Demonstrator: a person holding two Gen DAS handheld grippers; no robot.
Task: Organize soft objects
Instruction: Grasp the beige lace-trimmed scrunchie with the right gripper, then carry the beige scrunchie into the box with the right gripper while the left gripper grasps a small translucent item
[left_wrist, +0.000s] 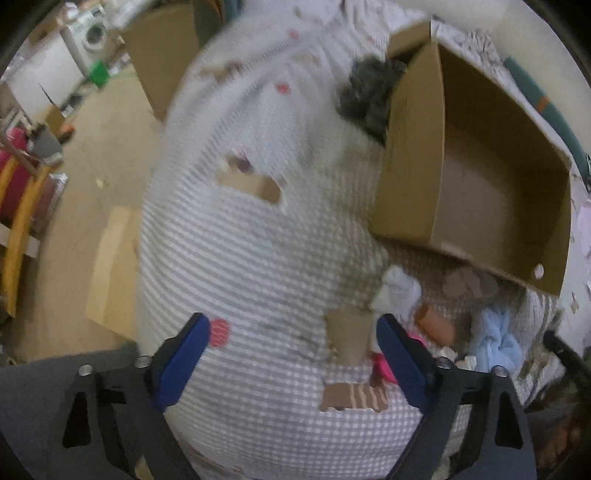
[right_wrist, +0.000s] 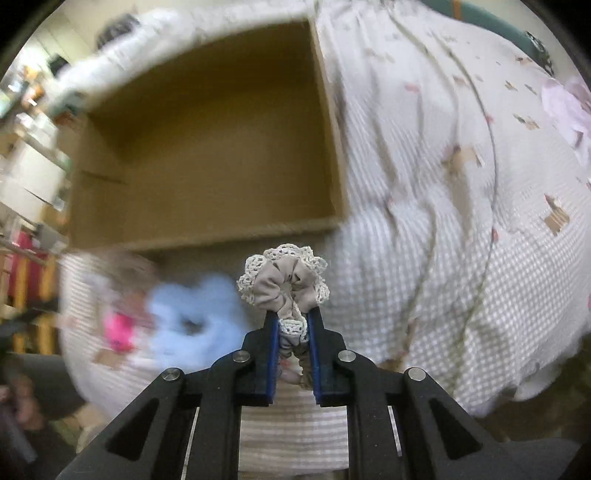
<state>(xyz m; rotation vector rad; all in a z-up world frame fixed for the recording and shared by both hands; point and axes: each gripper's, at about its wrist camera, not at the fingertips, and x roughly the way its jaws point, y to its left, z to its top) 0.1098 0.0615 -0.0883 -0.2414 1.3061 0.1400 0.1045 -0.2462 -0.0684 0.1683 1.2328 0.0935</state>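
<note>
My right gripper (right_wrist: 292, 317) is shut on a beige scrunchie with a white lace edge (right_wrist: 284, 284) and holds it above the bed, just in front of an open cardboard box (right_wrist: 207, 147) whose inside shows nothing. A fluffy light blue scrunchie (right_wrist: 192, 317) and a pink soft item (right_wrist: 118, 328) lie left of it on the bedspread. My left gripper (left_wrist: 291, 332) is open and empty over the checked bedspread (left_wrist: 240, 258). In the left wrist view the box (left_wrist: 480, 184) is to the right, with the light blue scrunchie (left_wrist: 498, 339), a white soft item (left_wrist: 399, 291) and a pink item (left_wrist: 380, 365) below it.
A dark grey fluffy thing (left_wrist: 369, 88) lies behind the box. The bed's left edge drops to a beige floor (left_wrist: 85, 177) with a flat cardboard sheet (left_wrist: 110, 273), another box (left_wrist: 162, 48) and clutter. A pale pink cloth (right_wrist: 565, 107) lies at far right on the bed.
</note>
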